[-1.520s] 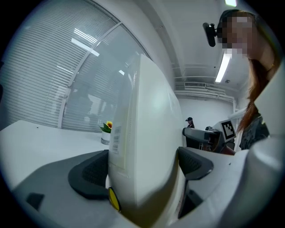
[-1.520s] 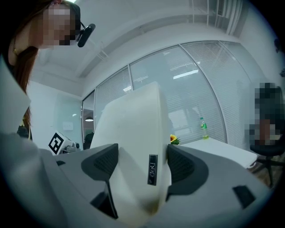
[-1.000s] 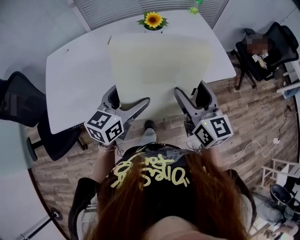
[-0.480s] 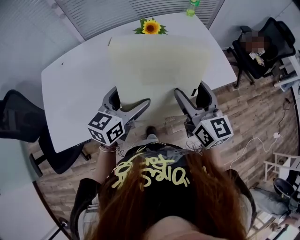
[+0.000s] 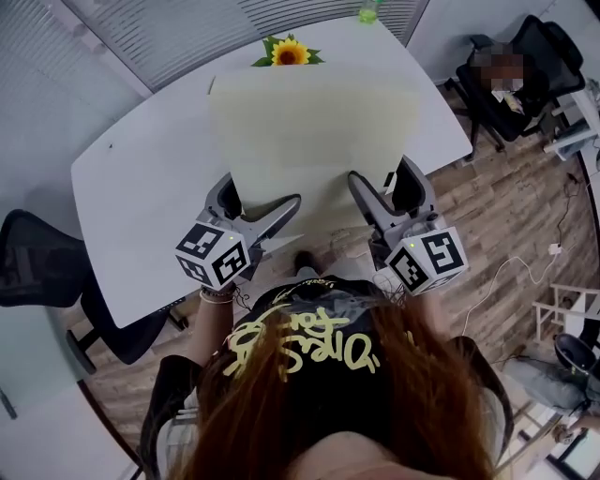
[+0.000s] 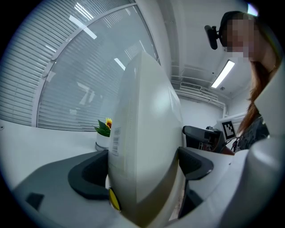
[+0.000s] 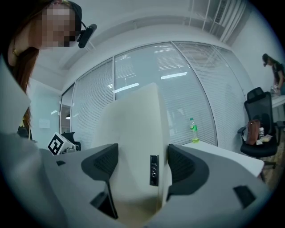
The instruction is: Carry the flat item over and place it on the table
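Note:
A large flat cream-white panel hangs over the white table, held level by its near edge. My left gripper is shut on the panel's near-left edge, and my right gripper is shut on its near-right edge. In the left gripper view the panel stands edge-on between the dark pads, with a barcode label on its side. The right gripper view shows the panel clamped between both pads, a small black switch on its edge.
A sunflower in a white pot and a green bottle stand at the table's far edge. Black office chairs sit at the left and at the back right, where a person sits. Wood floor lies right of the table.
The panel and both grippers have moved forward over the table; the table, sunflower and bottle have slid toward the frame's top and left. Both grips are unchanged.

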A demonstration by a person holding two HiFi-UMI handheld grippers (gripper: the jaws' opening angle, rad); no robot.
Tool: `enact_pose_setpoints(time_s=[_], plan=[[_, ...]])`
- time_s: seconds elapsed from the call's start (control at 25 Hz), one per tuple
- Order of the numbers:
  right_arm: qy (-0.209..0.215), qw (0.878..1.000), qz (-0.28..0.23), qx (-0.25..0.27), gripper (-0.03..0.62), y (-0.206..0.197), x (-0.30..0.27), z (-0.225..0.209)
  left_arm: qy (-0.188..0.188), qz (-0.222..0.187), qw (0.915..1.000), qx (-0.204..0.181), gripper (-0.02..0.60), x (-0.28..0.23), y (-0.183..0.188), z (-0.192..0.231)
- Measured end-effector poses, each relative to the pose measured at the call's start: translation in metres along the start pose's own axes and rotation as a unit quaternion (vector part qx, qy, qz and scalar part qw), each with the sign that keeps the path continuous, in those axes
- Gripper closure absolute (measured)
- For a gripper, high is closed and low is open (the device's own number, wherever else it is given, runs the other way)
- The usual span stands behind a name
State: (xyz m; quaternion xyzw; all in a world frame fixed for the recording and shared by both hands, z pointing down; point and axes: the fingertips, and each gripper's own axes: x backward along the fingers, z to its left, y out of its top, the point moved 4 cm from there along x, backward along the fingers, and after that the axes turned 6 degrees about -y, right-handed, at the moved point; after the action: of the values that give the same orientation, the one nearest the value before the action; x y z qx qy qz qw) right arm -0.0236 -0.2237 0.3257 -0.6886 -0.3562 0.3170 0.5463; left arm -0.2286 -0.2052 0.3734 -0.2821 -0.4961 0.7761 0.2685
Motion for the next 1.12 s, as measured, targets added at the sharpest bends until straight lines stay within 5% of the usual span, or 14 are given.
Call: enact_pose_setpoints(time_s=[1.12], plan=[[-0.025, 0.997, 0.055, -0.045, 0.250, -0.015, 0.023, -0.088, -0.007, 0.051, 0.9984, 0.026, 0.091, -0.078, -0.024, -0.032]])
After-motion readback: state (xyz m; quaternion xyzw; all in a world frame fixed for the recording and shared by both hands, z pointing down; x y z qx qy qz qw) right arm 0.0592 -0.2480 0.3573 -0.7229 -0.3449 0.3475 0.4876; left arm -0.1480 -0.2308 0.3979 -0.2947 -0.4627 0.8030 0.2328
